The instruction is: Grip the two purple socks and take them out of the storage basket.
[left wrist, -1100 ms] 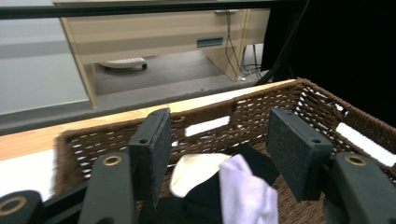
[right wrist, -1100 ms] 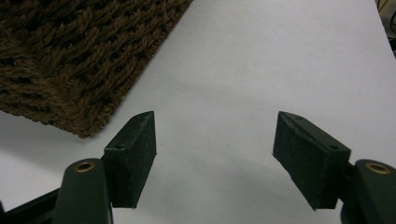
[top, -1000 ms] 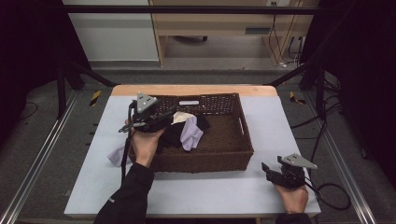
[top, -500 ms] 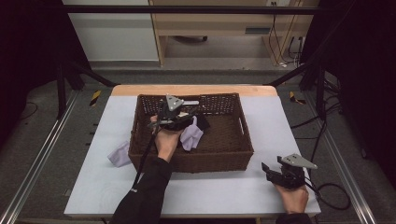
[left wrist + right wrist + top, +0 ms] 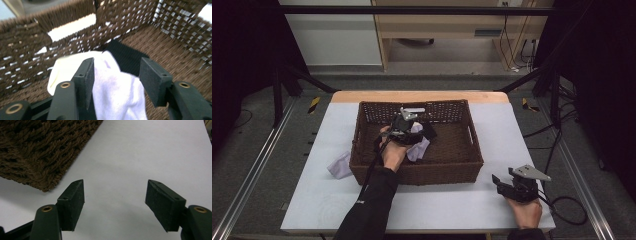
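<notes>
Left gripper (image 5: 116, 75): inside basket (image 5: 362, 165), jaws parted astride white cloth (image 5: 117, 97), poised to grasp. Right gripper (image 5: 115, 202): beside basket, released, idle.

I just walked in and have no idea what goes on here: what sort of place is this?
Probably a lab or workshop bench set up for filming handwork. A table with a white top stands inside a dark metal frame, loose cables trail about, and a wicker basket of cloths is worked with a hand-held gripper.
</notes>
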Demonstrator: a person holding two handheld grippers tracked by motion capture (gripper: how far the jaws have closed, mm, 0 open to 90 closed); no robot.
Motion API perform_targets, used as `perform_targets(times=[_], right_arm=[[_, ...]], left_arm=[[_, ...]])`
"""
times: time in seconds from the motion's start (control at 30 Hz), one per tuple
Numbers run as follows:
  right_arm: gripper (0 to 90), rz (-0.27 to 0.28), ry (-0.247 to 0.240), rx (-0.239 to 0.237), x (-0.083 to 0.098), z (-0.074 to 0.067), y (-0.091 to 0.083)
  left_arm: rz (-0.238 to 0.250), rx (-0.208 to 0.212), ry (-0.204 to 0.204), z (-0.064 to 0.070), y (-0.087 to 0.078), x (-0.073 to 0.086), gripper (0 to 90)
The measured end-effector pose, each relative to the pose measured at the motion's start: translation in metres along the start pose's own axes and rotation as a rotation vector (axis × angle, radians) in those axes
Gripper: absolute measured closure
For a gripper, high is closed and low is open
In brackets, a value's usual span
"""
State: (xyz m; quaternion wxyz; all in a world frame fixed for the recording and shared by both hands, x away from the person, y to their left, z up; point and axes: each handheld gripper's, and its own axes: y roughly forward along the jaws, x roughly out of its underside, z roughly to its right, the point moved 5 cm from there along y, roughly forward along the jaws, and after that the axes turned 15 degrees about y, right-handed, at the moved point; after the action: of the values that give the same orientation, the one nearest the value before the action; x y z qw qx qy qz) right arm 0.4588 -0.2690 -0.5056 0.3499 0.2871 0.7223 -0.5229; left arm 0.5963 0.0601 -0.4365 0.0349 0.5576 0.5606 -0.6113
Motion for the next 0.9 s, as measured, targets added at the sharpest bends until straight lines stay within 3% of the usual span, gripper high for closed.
perform_targets(times=[0.17,0.4,0.47,0.53,0.7,0.8,0.9], right_arm=[[32.0,-0.003,0.001,-0.002,0.000,0.000,0.000],[32.4,-0.006,0.004,-0.006,0.000,-0.001,0.000],[32.5,-0.006,0.004,-0.007,0.000,-0.001,0.000],[32.6,-0.006,0.004,-0.008,0.000,-0.001,0.000],[33.0,-0.008,0.005,-0.011,0.000,-0.001,0.000],[33.2,-0.006,0.005,-0.012,0.000,-0.001,0.000],[33.4,-0.005,0.004,-0.014,0.000,-0.001,0.000]], left_arm=[[-0.050,0.019,0.037,0.002,0.006,0.005,48.4],[-0.130,0.063,0.035,0.006,0.016,0.011,49.7],[-0.153,0.099,0.031,0.009,0.019,0.013,49.7],[-0.160,0.101,0.031,0.010,0.020,0.014,50.5],[-0.238,0.106,-0.015,0.009,0.022,0.018,60.3],[-0.326,0.113,-0.075,0.009,0.023,0.021,68.5],[-0.327,0.127,-0.088,0.009,0.022,0.021,79.1]])
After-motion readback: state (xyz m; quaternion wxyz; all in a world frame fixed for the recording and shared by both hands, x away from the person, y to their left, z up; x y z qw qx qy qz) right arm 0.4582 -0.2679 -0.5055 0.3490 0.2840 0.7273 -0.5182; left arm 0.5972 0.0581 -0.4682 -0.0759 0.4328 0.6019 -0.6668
